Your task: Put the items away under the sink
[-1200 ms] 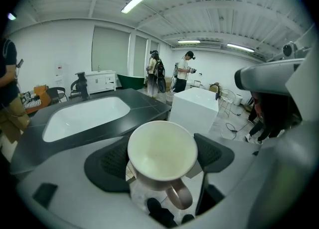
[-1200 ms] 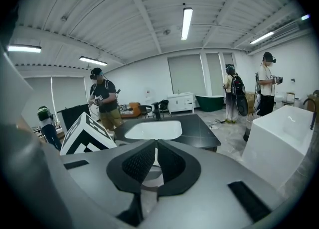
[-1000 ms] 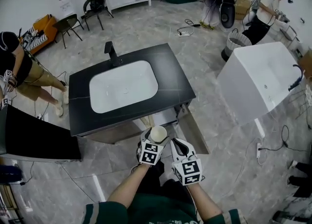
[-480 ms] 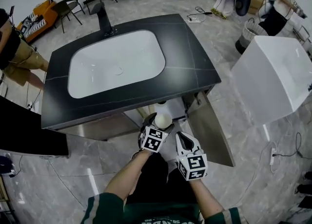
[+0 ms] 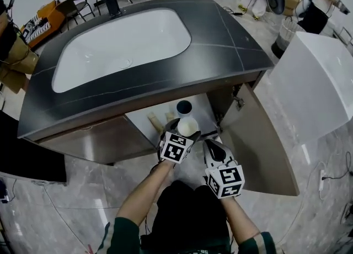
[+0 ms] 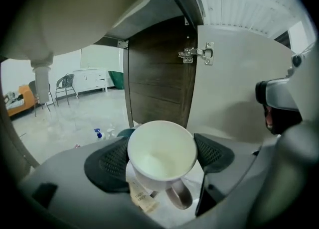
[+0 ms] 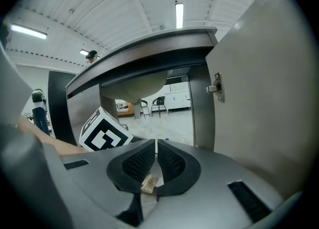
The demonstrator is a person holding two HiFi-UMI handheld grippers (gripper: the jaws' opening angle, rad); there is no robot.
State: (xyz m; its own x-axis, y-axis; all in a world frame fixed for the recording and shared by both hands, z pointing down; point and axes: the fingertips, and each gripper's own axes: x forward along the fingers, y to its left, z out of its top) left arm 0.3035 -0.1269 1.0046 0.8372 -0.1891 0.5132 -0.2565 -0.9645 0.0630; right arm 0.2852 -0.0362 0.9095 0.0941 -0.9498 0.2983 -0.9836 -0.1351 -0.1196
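Note:
A white mug [image 5: 187,127] is held at the mouth of the open cabinet under the sink [image 5: 124,43]. My left gripper [image 5: 186,130] is shut on it. In the left gripper view the mug [image 6: 162,152] sits upright between the two pads, handle toward the camera, and a tan packet [image 6: 142,198] shows below it. Just to the right my right gripper [image 5: 213,147] hangs beside the mug; its pads [image 7: 172,163] are closed together with nothing between them. On the cabinet shelf [image 5: 205,116] stand a dark-rimmed cup [image 5: 184,107] and tan packets [image 5: 154,121].
The cabinet door [image 5: 259,137] stands swung open to the right of my grippers. The black countertop [image 5: 231,37] overhangs the opening, and the drain pipe [image 6: 42,73] hangs inside at the left. A white tub [image 5: 322,81] stands further right. People and chairs are far behind.
The view has dropped closer to the vanity. Both grippers have moved forward to the cabinet opening, the mug still held in the left one. More of the shelf inside now shows.

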